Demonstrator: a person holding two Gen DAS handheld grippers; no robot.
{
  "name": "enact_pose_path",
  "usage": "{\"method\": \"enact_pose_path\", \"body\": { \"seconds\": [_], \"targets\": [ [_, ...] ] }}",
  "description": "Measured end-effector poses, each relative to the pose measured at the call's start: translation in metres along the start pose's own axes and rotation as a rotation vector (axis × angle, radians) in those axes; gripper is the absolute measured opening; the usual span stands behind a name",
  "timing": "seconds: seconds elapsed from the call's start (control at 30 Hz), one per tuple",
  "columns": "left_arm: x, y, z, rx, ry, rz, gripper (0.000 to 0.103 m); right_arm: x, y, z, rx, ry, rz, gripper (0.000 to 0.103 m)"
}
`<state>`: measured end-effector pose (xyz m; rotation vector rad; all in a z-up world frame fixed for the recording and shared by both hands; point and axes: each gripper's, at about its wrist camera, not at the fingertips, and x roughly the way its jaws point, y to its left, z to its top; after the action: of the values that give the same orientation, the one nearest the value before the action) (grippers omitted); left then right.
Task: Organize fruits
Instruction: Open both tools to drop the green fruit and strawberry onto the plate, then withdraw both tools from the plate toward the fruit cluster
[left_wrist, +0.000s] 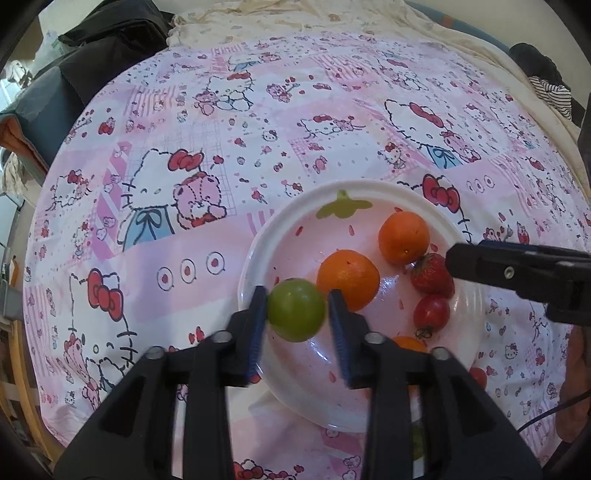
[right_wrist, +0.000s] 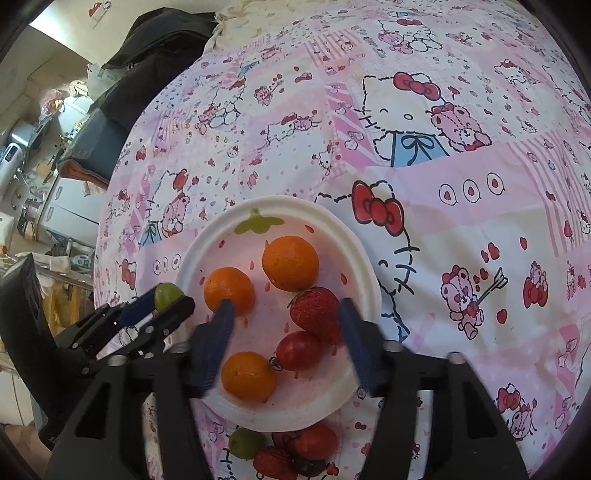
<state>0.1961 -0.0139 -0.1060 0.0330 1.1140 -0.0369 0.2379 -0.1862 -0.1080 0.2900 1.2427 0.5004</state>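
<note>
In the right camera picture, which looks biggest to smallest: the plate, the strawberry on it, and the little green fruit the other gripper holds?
1. Plate, easily the largest.
2. Strawberry.
3. Green fruit, smallest, though the left gripper hides part of it.

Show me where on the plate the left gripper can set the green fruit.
Free: the plate's left-near floor, bordered by the rim and the left orange, and a strip under the green leaf print. Crowded: right side, where the strawberry, red tomato and near orange cluster. The left gripper holds the round green fruit.
</note>
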Motion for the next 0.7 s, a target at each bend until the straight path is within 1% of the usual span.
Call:
{"method": "enact_pose_path", "body": {
  "seconds": [0.03, 0.1, 0.13, 0.3, 0.5, 0.7],
  "targets": [
    [-0.002, 0.0, -0.001, -0.002, -0.012, 0.003, 0.058, -0.001, 0.001, 0.0, -0.003, -0.006, -0.003, 0.076],
    [-0.008, -0.002, -0.001, -0.001, -0.04, 0.016, 0.068, -0.003, 0.002, 0.0, -0.012, -0.012, -0.005, 0.078],
    [-0.01, -0.003, -0.001, 0.005, -0.049, 0.017, 0.071, -0.003, 0.002, 0.0, -0.015, -0.012, -0.004, 0.078],
    [-0.019, -0.002, 0.004, -0.001, -0.055, -0.005, 0.071, -0.005, 0.006, 0.0, -0.034, -0.016, -0.007, 0.079],
    [-0.043, 0.003, 0.011, -0.03, -0.105, -0.017, 0.071, -0.024, 0.013, 0.0, -0.047, -0.071, 0.0, 0.079],
    [-0.072, 0.009, 0.008, -0.058, -0.154, -0.016, 0.071, -0.052, 0.019, -0.007, -0.039, -0.122, 0.01, 0.079]
  ]
}}
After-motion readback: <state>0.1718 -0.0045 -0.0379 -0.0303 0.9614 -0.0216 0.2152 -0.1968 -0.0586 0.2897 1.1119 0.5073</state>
